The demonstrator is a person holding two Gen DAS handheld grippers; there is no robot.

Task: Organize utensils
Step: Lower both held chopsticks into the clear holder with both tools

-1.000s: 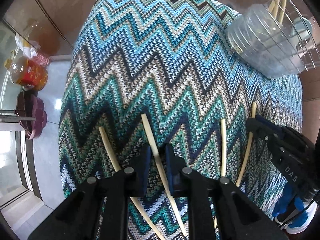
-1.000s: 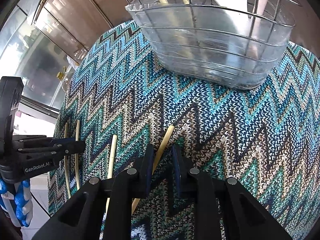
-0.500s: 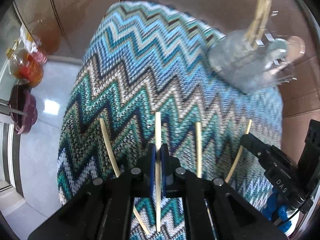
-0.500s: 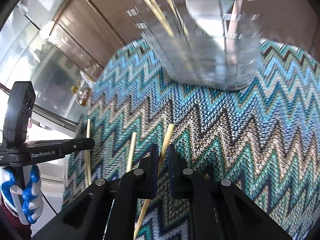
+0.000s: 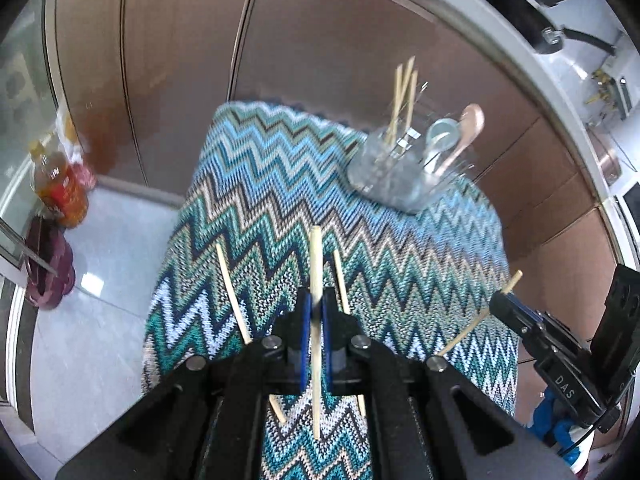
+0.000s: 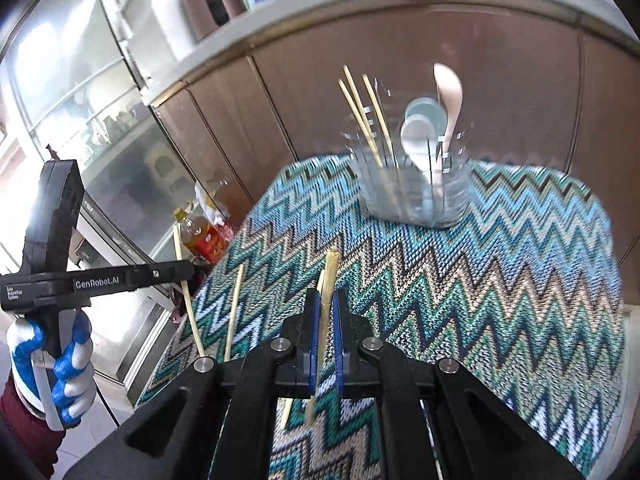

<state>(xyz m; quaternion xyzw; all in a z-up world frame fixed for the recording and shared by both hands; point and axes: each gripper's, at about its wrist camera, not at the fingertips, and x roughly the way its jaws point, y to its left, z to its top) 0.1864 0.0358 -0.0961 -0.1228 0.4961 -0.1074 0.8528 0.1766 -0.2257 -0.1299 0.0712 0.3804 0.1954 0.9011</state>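
Observation:
My left gripper (image 5: 316, 310) is shut on a chopstick (image 5: 315, 256) and holds it above the zigzag cloth (image 5: 280, 184). My right gripper (image 6: 326, 312) is shut on another chopstick (image 6: 330, 272), also lifted. Two more chopsticks (image 5: 230, 288) lie on the cloth below the left gripper. A clear wire-framed utensil holder (image 5: 396, 176) stands at the far right of the cloth with several chopsticks and spoons in it; it also shows in the right wrist view (image 6: 416, 188). The right gripper with its chopstick shows in the left wrist view (image 5: 516, 312), and the left gripper shows in the right wrist view (image 6: 176, 270).
Brown cabinet doors (image 5: 320, 48) stand behind the cloth-covered table. An oil bottle (image 5: 60, 188) and a dark red object (image 5: 48, 272) sit on the floor to the left. A white counter edge (image 6: 360, 4) runs above the cabinets.
Both grippers closed on their chopsticks and lifted them up off the cloth, pulling back from the utensil holder.

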